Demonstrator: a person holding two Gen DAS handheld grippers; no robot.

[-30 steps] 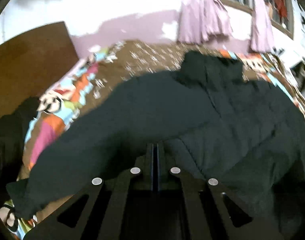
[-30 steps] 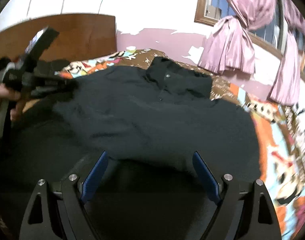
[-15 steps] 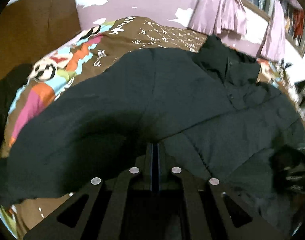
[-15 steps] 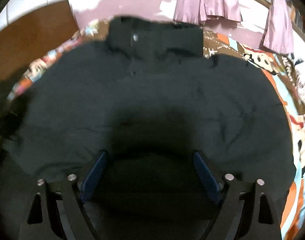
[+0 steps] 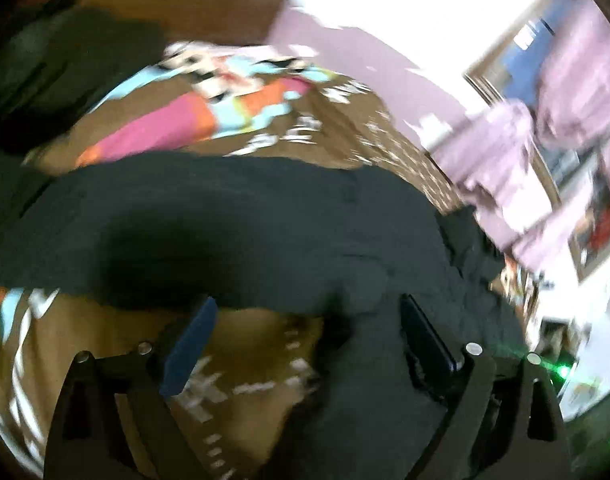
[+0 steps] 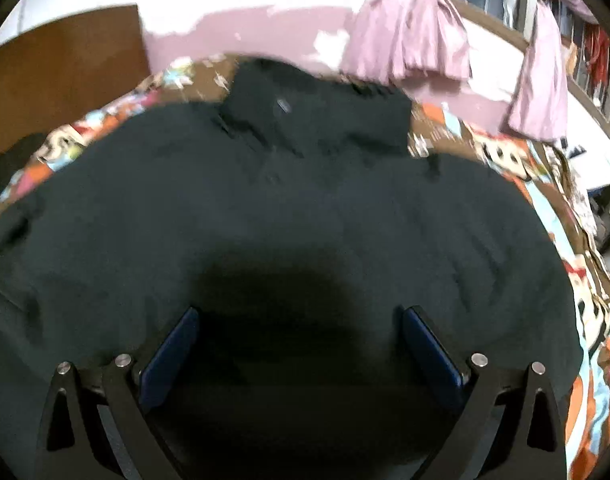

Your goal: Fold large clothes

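Presently, a dark long-sleeved shirt [image 6: 305,208] lies spread flat on a bed covered by a brown patterned bedspread [image 6: 585,296] with bright orange, pink and blue patches. In the right wrist view the shirt's collar [image 6: 321,112] points toward the far wall, and its button placket runs down from the collar toward the camera. The garment fills most of that view; the bedspread shows only along its far edge and its right side.

The right gripper [image 6: 301,344] hangs over the lower body of the shirt, its jaws spread wide and opening. Both blue pads [image 6: 169,360] stand clear of the cloth; nothing is pinched between them.

The left wrist view is blurred and tilted. The left gripper [image 5: 305,336] sits at the shirt's edge, its jaws also wide apart and opening. Between them lie bare bedspread [image 5: 241,364] and a dark fold of the shirt [image 5: 241,216]; the pads do not press on either. One blue pad [image 5: 189,348] shows clearly; the other finger appears dark against the cloth.

A brown wooden headboard [image 6: 61,72] stands at the far left, with further dark clothing [image 5: 65,64] heaped near it. Behind the bed, a lilac and white wall [image 6: 245,28] carries a window hung with tied lilac curtains [image 6: 409,36].
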